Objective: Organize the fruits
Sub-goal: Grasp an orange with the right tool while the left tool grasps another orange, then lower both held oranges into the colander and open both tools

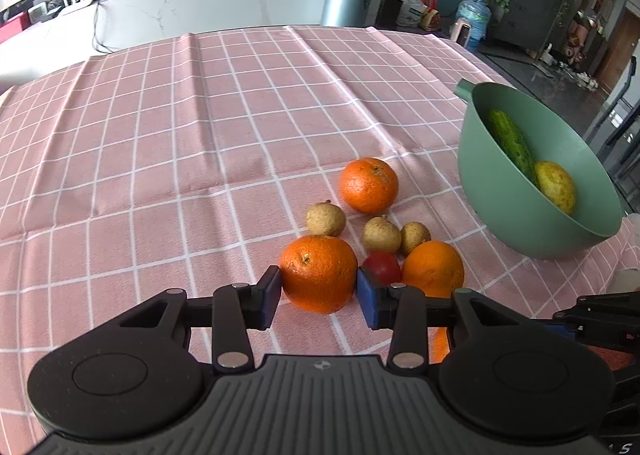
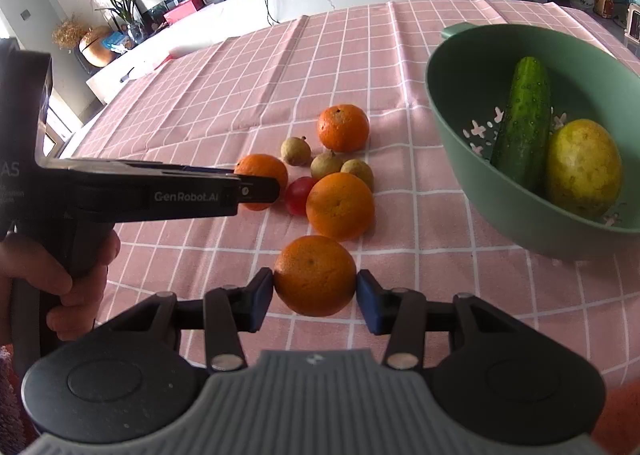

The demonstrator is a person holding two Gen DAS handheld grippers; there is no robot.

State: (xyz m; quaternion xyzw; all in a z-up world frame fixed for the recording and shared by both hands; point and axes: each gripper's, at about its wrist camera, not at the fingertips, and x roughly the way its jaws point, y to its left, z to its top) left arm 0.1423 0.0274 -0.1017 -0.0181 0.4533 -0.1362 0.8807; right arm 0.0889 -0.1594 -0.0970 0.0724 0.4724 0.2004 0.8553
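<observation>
The pink checked cloth [image 1: 160, 143] fills most of the left wrist view, and its upper left and middle are bare, with lots of room. The far edge of the cloth runs across the top, with a white counter [image 1: 200, 3] behind it. At the right edge of that view sits the green bowl [image 1: 492, 207], close to the edge of the table. It holds a cucumber [image 1: 510, 143] and a yellow-green fruit [image 1: 556, 187].

The fruit pile is low in the middle of that view: a far orange [image 1: 368, 185], three small brown fruits [image 1: 326, 219], a small red fruit [image 1: 382, 267] and another orange [image 1: 434, 269] just right of it.

The left gripper [image 1: 318, 297] has its two blue pads on both sides of the front orange [image 1: 319, 273]. The pads touch it and squeeze it.

In the right wrist view, the right gripper [image 2: 316, 295] is at the bottom middle. Its pads press both sides of a lone orange [image 2: 315, 275], which sits nearer the camera than the pile. The bowl is in the upper right there, with bare cloth between it and this orange. A hand [image 2: 60, 267] at the left edge holds the other gripper's handle.
</observation>
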